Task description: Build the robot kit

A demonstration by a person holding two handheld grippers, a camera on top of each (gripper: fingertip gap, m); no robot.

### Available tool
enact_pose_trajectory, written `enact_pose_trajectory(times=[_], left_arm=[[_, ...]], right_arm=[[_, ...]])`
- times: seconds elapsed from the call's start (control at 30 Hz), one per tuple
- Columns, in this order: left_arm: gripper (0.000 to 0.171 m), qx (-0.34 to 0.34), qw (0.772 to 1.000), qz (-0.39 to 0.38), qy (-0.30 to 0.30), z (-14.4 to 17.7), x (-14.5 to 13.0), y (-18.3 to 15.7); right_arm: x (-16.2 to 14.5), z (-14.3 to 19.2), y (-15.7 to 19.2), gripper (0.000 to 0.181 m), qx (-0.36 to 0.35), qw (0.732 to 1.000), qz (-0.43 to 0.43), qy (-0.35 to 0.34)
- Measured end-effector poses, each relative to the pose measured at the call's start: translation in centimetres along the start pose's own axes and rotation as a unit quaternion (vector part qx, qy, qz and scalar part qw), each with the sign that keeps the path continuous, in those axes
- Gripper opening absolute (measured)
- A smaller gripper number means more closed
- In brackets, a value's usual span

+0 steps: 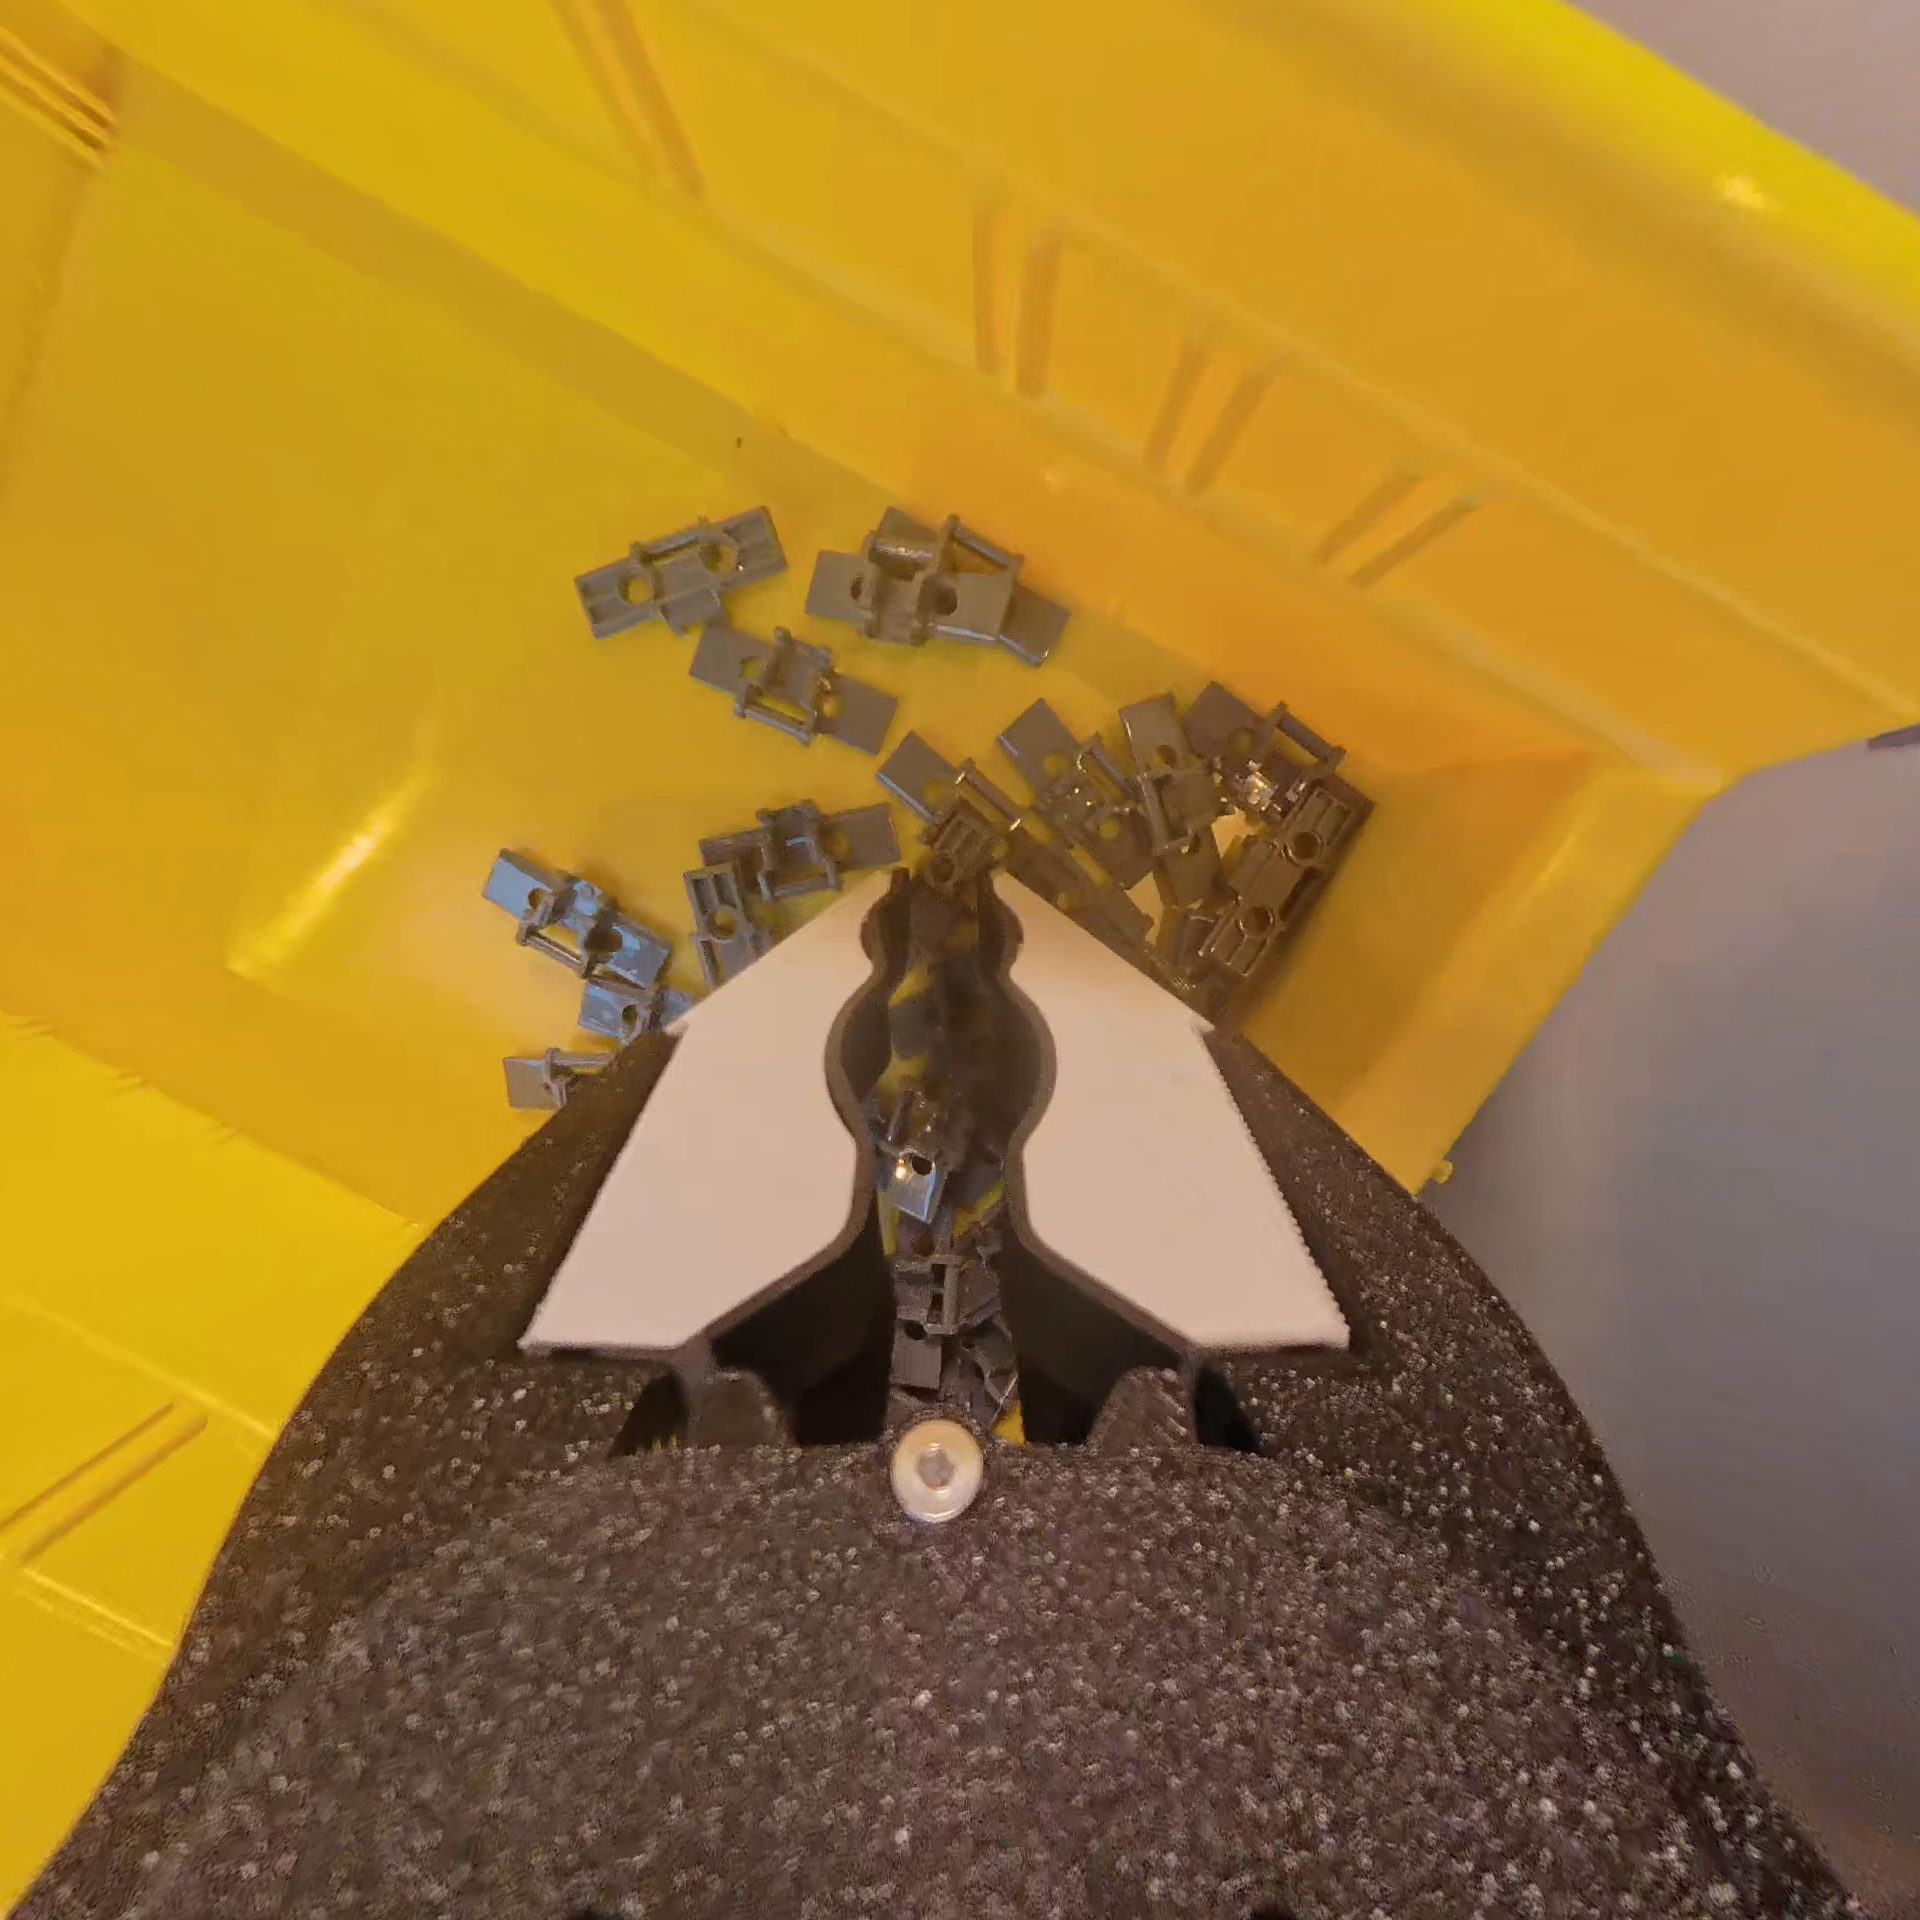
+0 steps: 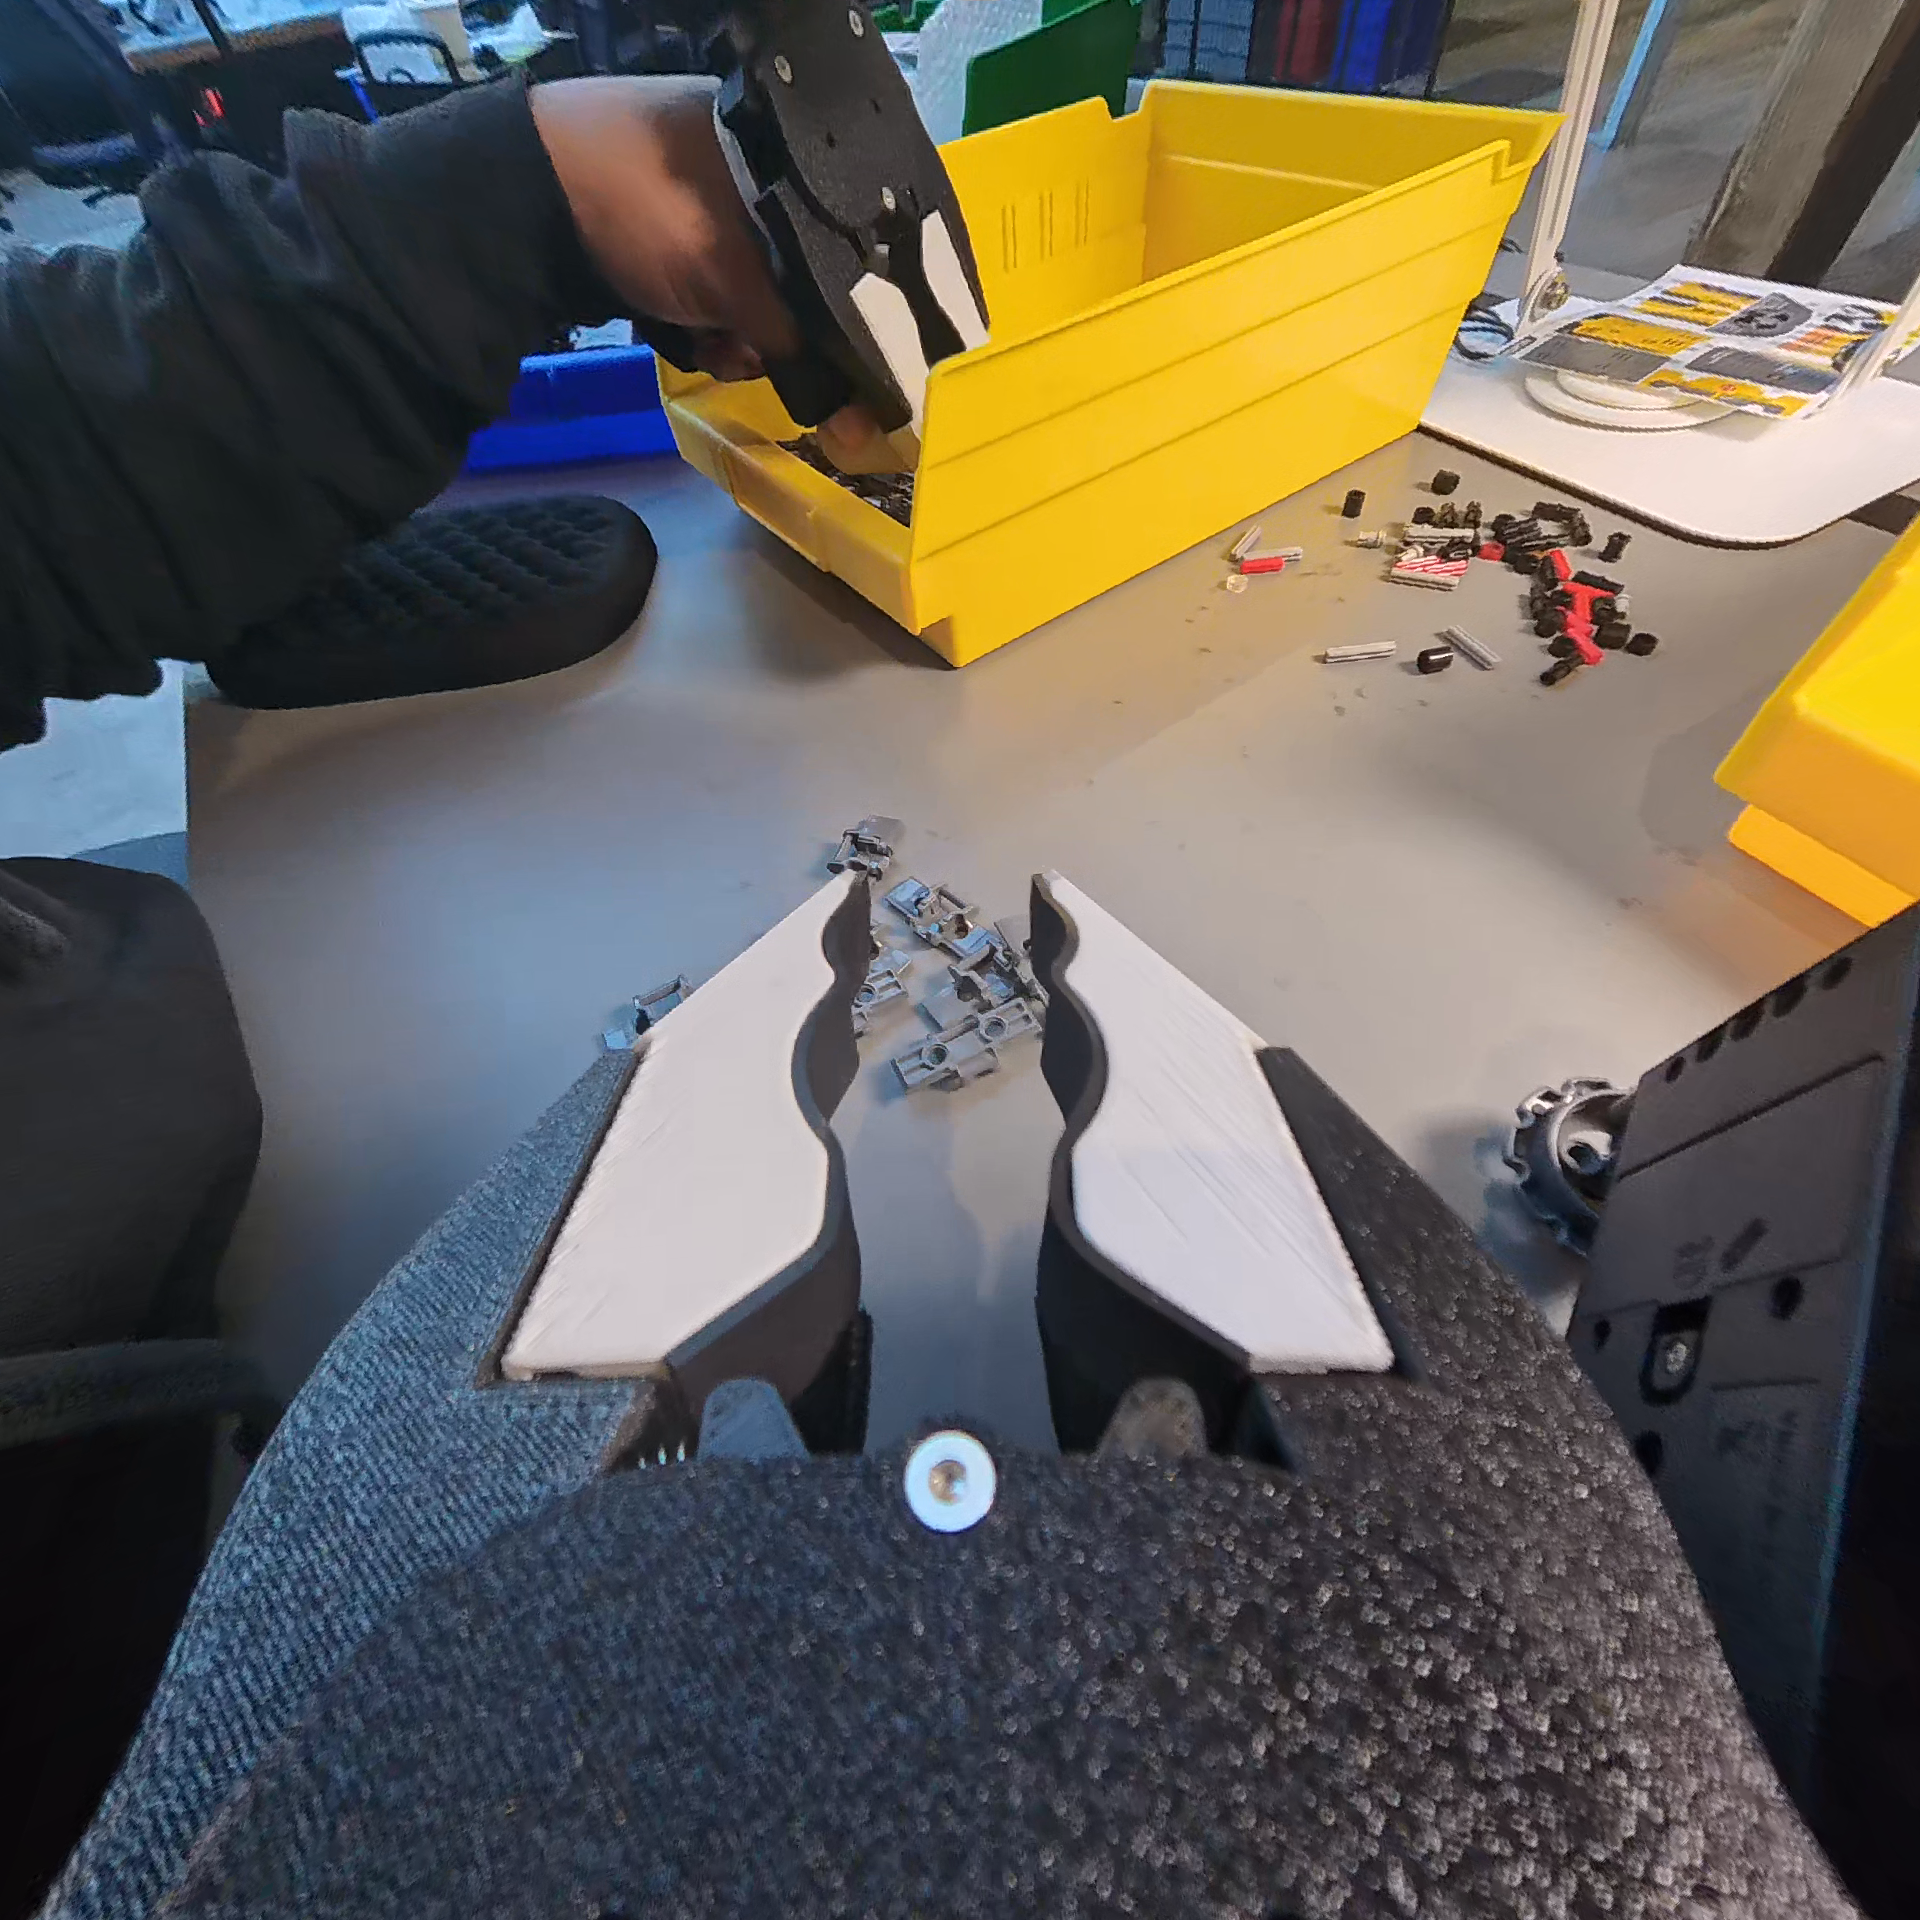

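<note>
Grey surface (image 2: 1195,790): carries all items listed; a person's dark sleeve (image 2: 208,343) reaches across its far left.

Yellow bin (image 2: 1174,416): large, open-topped, far centre of the surface. A second yellow bin (image 2: 1829,758) shows in part at the right edge.

White board (image 2: 1704,457): far right corner, with a printed sheet (image 2: 1714,332) lying on it.

Left claw (image 1: 940,883): reaches down into the near end of the yellow bin (image 1: 416,520). Its white fingers (image 1: 748,1122) are nearly pressed together at the tips, among the grey parts; whether a part is pinched there cannot be told. Also seen from the right wrist view (image 2: 914,343), held in a hand (image 2: 675,260).

Right claw (image 2: 951,894): low over the surface, fingers (image 2: 707,1143) spread, holding nothing.

Grey clip-like parts in bin (image 1: 1143,821): many, scattered on the floor and heaped in one corner.

Grey clip-like parts on surface (image 2: 945,997): small cluster lying between and just beyond the right claw's fingertips.

Small black, red and grey pieces (image 2: 1507,582): loose scatter right of the bin.
</note>
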State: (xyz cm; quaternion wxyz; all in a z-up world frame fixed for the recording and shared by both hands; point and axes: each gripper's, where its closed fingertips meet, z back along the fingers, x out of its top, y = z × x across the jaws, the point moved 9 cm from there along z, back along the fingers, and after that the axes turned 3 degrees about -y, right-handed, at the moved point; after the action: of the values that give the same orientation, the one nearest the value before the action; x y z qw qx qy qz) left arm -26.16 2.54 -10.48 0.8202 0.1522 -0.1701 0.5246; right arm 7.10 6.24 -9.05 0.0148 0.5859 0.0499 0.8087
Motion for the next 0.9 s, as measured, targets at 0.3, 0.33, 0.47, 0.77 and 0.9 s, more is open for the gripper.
enact_pose_trajectory(times=[0.3,0.33,0.47,0.77,0.9], left_arm=[[0.008,-0.108,0.972,-0.033,-0.205,7.5,1.4,-5.9],[0.008,-0.142,0.963,-0.042,-0.226,7.8,1.4,-7.5],[0.008,-0.173,0.951,-0.064,-0.247,5.2,1.2,-12.8],[0.022,-0.007,0.940,0.084,-0.331,7.8,0.5,-6.1],[0.027,0.104,0.972,0.102,-0.186,6.3,0.1,-1.2]], right_arm=[[0.1,-0.3,0.1,0.031,0.005,1.000,-0.001,-0.007],[0.2,-0.4,0.1,0.031,0.006,1.000,-0.002,-0.011],[0.8,-0.9,0.2,0.031,0.012,1.000,0.003,-0.018],[1.6,-1.1,0.5,0.031,0.016,0.999,0.016,-0.023],[1.0,-1.5,0.7,0.031,0.018,1.000,0.006,-0.024]])
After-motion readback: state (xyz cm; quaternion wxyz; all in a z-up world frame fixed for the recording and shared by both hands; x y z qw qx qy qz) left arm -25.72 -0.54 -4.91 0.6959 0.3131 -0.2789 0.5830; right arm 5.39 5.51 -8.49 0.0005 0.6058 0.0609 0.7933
